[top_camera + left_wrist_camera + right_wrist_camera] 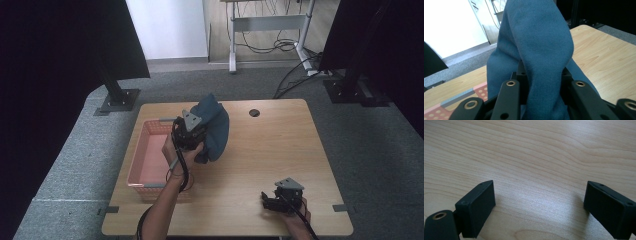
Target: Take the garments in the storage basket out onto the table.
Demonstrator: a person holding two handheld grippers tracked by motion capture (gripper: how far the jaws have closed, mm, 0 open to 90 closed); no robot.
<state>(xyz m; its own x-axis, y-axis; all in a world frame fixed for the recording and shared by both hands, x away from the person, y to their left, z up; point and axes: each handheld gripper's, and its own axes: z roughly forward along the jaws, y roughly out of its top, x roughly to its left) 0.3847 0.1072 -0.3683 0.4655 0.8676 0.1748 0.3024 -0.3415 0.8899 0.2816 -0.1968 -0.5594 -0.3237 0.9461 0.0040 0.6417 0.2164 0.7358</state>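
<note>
Grey carpet all round, black screens to either side, a pale wooden table [260,165] in the middle with a round cable hole near its far edge.

Blue cloth [214,129], knitted and ribbed by the look of the left gripper view [541,50], hangs off the tabletop beside the pink basket [150,155], which sits at the table's left edge. Left gripper [192,134] is clamped on the cloth: the fabric is bunched between its jaws and rises in a soft fold above them, the rest drooping down toward the wood.

Right gripper [272,199] rests near the front right of the table, jaws spread wide over bare wood [536,202], nothing between them.

Handling, as I judge it: light, limp, no stiffness at all. It will sag and swing from whatever point is pinched, and loose ends may catch the basket rim [160,121]. Not fragile, not slippery; knit gives the pads good purchase. Best hold is a gathered bunch of several layers, as now, rather than a single edge, which could slide out. A second pinch on the hanging lower part would keep it tidy.
</note>
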